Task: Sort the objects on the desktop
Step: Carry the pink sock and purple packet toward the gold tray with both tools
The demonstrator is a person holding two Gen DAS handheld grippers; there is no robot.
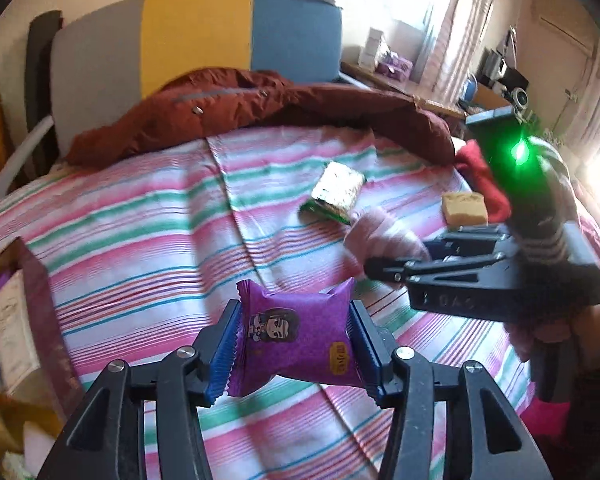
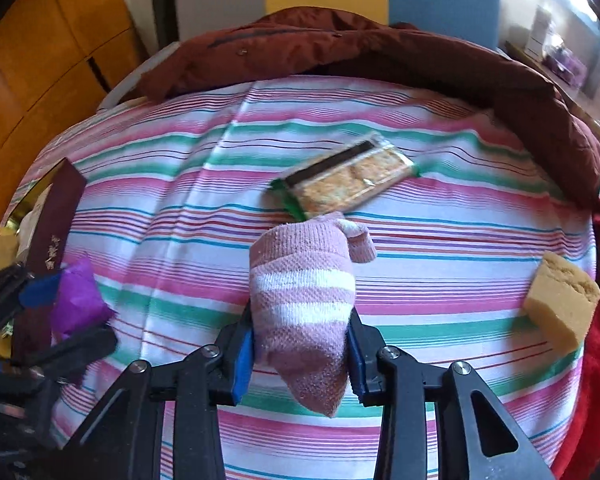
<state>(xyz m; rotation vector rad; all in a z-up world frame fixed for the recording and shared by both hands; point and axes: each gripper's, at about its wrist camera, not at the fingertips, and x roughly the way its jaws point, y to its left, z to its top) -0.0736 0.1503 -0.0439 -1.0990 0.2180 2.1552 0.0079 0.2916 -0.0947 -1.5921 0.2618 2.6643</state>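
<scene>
My left gripper (image 1: 296,344) is shut on a purple snack packet (image 1: 296,340) and holds it above the striped sheet; it shows at the left of the right wrist view (image 2: 44,308) with the packet (image 2: 78,300). My right gripper (image 2: 300,344) is shut on a pink-and-white striped sock (image 2: 304,296); it shows in the left wrist view (image 1: 396,268) with the sock (image 1: 380,236). A green cracker packet (image 2: 348,184) (image 1: 336,194) and a tan sponge (image 2: 564,304) (image 1: 464,208) lie on the sheet.
A maroon box (image 2: 48,232) (image 1: 32,312) stands at the sheet's left edge with items behind it. A rust-red jacket (image 1: 260,108) (image 2: 380,52) lies along the back. Red cloth (image 2: 596,340) (image 1: 484,180) lies at the right. The striped sheet (image 1: 140,216) covers the surface.
</scene>
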